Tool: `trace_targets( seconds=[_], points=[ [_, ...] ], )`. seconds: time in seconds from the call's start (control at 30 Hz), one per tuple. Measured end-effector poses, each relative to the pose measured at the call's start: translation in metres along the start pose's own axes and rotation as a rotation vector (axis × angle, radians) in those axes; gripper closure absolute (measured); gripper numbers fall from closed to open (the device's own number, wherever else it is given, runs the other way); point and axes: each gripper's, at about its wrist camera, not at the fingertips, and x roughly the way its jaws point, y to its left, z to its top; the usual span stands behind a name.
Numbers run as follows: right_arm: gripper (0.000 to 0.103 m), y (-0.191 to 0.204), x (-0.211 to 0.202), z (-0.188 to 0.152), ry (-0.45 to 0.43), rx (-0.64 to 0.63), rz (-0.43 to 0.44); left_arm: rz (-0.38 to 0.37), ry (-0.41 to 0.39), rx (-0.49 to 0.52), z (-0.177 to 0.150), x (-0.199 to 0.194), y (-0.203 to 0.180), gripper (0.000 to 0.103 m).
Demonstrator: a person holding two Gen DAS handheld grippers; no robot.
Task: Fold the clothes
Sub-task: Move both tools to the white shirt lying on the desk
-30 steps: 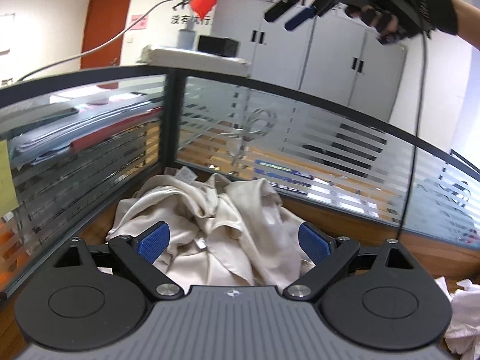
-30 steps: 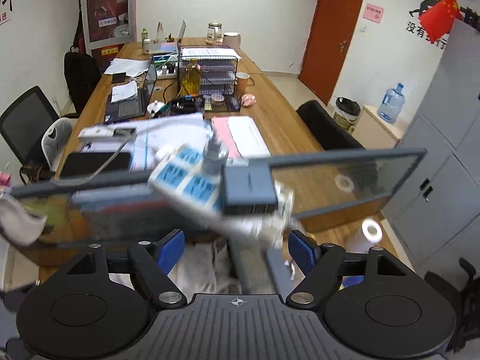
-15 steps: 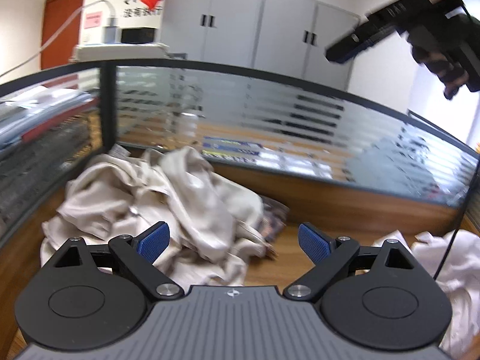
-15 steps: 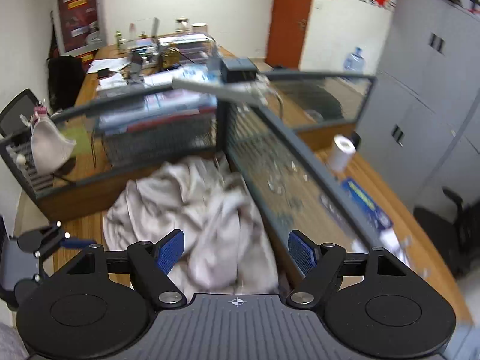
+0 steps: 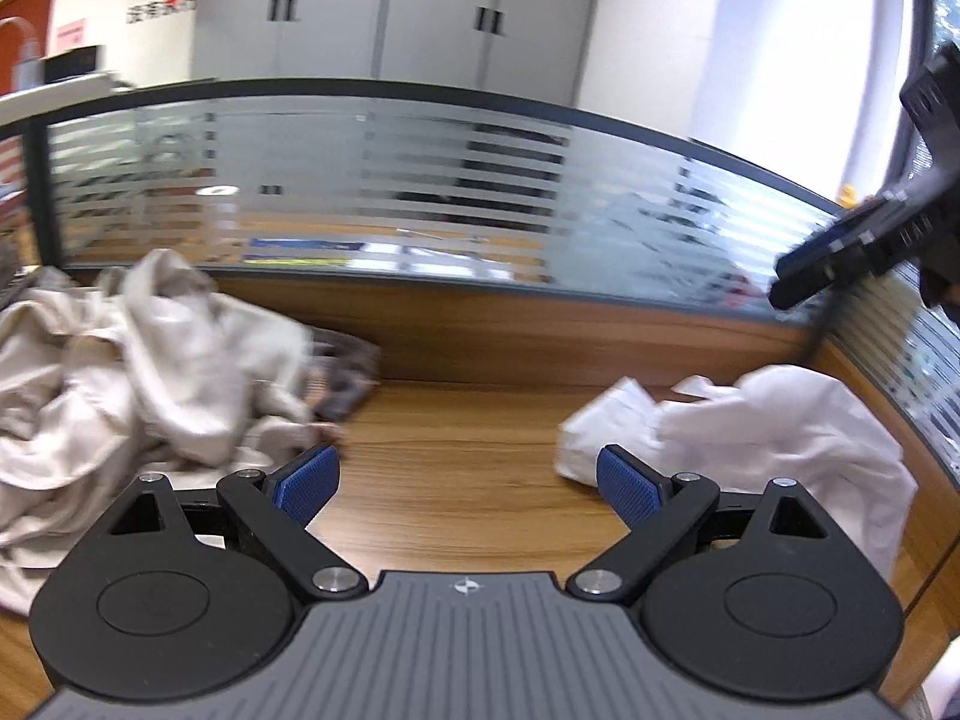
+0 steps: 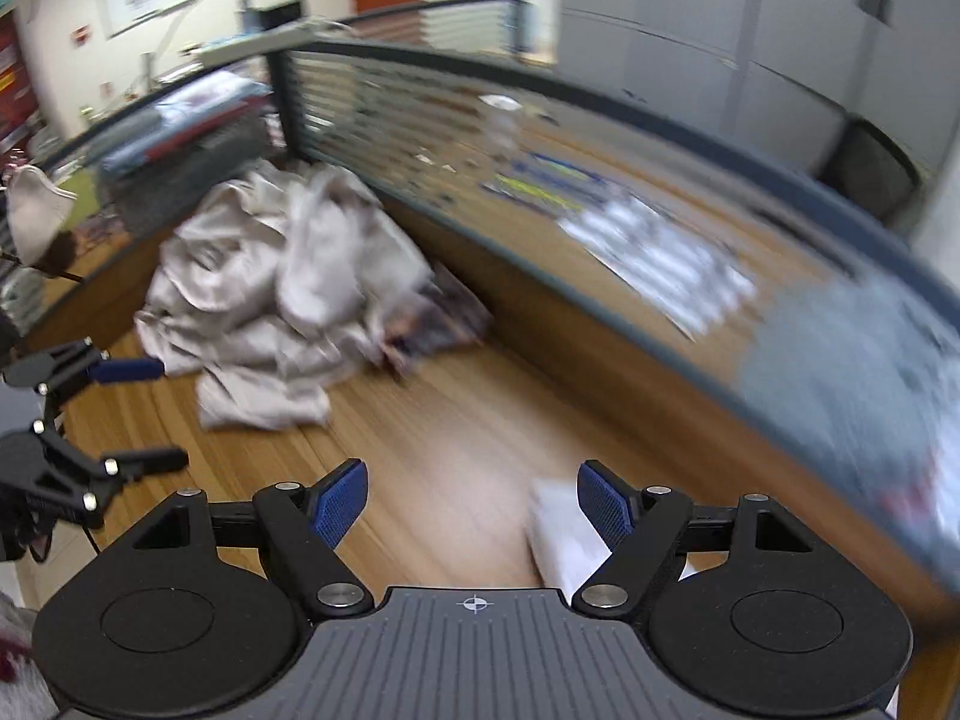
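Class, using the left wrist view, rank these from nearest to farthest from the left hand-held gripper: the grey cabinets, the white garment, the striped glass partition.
1. White garment: on the desk, just right of the left hand-held gripper.
2. Striped glass partition: along the desk's back edge.
3. Grey cabinets: against the far wall, beyond the partition.

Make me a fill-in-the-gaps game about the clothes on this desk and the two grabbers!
1. The crumpled beige clothes lie on the ______ side in the left wrist view.
2. The garment on the other side is coloured ______.
3. Both lie on a desk made of ______.
4. The left gripper and right gripper hold ______.

Answers: left; white; wood; nothing
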Motion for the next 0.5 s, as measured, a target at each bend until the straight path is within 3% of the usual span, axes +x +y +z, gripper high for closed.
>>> trace_targets(
  seconds=[0.3, 0.5],
  points=[
    [0.02, -0.055, -0.07, -0.111, 0.001, 0.114, -0.123, -0.159, 0.018, 0.107, -0.016, 0.037, -0.106, 0.007],
    [0.018, -0.087, -0.098, -0.179, 0.002, 0.227, -0.217, -0.268, 0.07, 0.119, -0.018, 0.071, -0.175, 0.007]
  ],
)
